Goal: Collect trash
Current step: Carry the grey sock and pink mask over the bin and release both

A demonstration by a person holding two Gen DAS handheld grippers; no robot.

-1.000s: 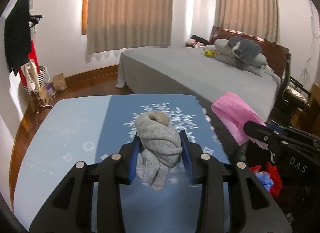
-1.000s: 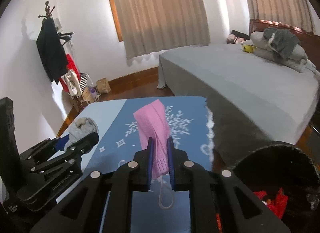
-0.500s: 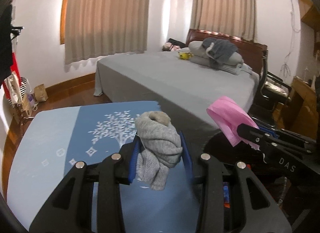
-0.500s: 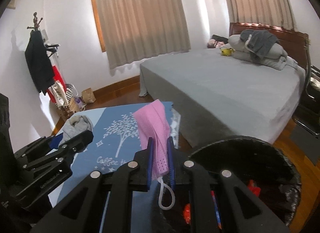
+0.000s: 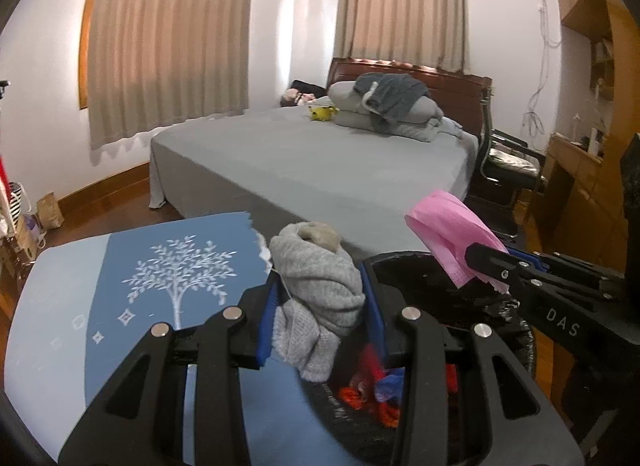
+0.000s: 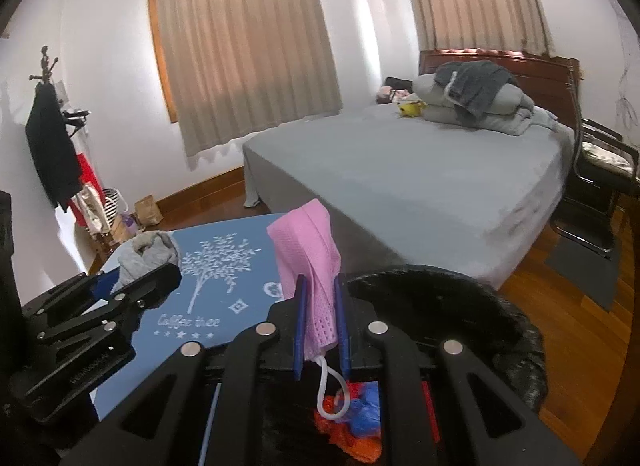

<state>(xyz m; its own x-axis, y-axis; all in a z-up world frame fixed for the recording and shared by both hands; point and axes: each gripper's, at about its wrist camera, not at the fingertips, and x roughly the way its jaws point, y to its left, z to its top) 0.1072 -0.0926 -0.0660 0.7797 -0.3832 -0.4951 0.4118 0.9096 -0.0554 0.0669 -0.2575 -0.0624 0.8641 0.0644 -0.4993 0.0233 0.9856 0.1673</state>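
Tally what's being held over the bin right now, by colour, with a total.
Grey: 1, sock in the left hand-held gripper.
Pink: 1, face mask in the right hand-held gripper.
Total: 2, both above the black trash bin.

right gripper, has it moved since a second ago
Yes. The right gripper, shut on the pink mask, swung right off the blue table to over the black bin.
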